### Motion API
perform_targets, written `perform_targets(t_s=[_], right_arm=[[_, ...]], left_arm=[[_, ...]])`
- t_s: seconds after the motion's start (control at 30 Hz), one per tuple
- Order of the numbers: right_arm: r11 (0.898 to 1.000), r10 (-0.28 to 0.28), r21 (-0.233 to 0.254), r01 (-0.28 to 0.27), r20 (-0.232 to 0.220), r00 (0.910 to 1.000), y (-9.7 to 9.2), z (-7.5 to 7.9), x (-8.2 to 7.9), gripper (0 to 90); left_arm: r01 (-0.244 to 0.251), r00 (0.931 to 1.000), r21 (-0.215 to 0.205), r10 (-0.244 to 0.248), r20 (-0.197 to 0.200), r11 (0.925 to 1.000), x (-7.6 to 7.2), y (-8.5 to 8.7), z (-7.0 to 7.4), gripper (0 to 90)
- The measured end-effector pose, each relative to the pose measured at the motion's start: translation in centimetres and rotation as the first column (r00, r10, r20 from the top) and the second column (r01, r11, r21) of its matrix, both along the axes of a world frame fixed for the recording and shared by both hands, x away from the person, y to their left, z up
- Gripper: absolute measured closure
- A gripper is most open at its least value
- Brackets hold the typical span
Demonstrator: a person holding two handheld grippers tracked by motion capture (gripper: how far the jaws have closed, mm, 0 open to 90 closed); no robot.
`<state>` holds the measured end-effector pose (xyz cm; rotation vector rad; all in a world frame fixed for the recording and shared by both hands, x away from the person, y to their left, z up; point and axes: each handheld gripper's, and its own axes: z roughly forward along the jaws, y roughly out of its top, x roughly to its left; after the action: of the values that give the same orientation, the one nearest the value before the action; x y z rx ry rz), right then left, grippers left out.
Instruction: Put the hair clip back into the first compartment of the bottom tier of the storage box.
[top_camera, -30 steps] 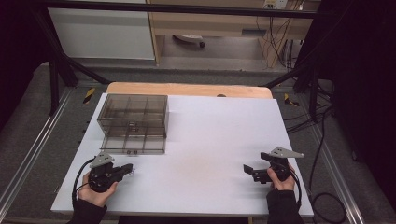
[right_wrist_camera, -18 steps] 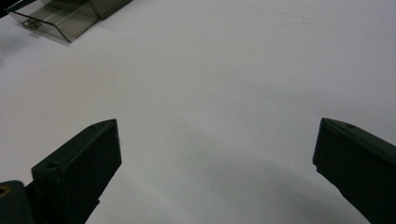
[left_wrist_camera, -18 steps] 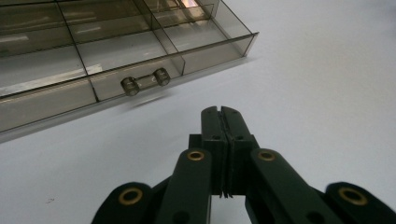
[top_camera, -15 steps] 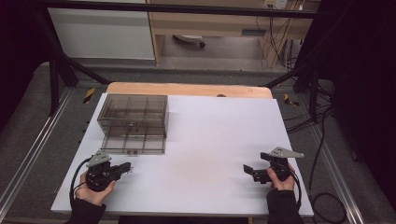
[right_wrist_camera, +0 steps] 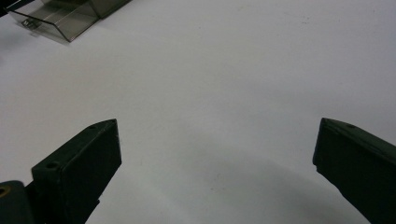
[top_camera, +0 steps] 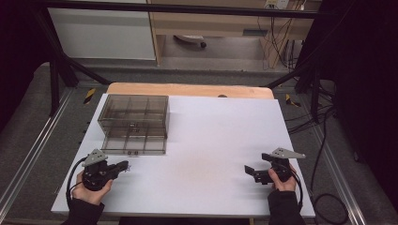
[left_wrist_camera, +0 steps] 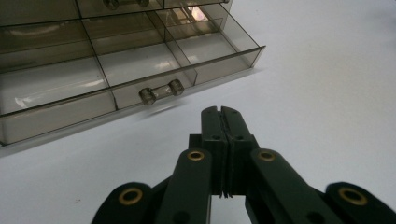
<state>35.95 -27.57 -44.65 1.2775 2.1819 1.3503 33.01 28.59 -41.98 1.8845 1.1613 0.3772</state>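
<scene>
A smoky clear drawer cabinet (top_camera: 133,115) stands at the table's left rear. Its bottom drawer (top_camera: 135,145) is pulled out toward me. In the left gripper view that drawer (left_wrist_camera: 116,70) shows bare divided compartments and a clear bar handle (left_wrist_camera: 161,92). My left gripper (left_wrist_camera: 222,112) is shut with nothing between its jaws, its tips a short way off the handle and not touching it. From above, the left gripper (top_camera: 123,165) lies near the drawer's front left. My right gripper (top_camera: 252,172) rests at the right front, and its jaws (right_wrist_camera: 217,140) stand wide open over bare table.
The white tabletop (top_camera: 211,140) has a wooden strip (top_camera: 187,89) along its far edge. Metal frame rails and cables run around the table. A corner of the open drawer (right_wrist_camera: 60,18) is seen far off in the right gripper view.
My left gripper has drifted slightly to the left and away from me, still shut. The right gripper has kept still.
</scene>
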Motion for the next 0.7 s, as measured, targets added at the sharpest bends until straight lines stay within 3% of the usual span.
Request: perform_targets(t_s=[0.7], right_arm=[[1.0,0.0,0.001,0.0,-0.001,1.0,0.0,0.0,0.0,1.8]], left_arm=[[-0.025,0.9995,-0.008,0.025,0.019,0.9997,0.3,1.1,0.7,89.1]])
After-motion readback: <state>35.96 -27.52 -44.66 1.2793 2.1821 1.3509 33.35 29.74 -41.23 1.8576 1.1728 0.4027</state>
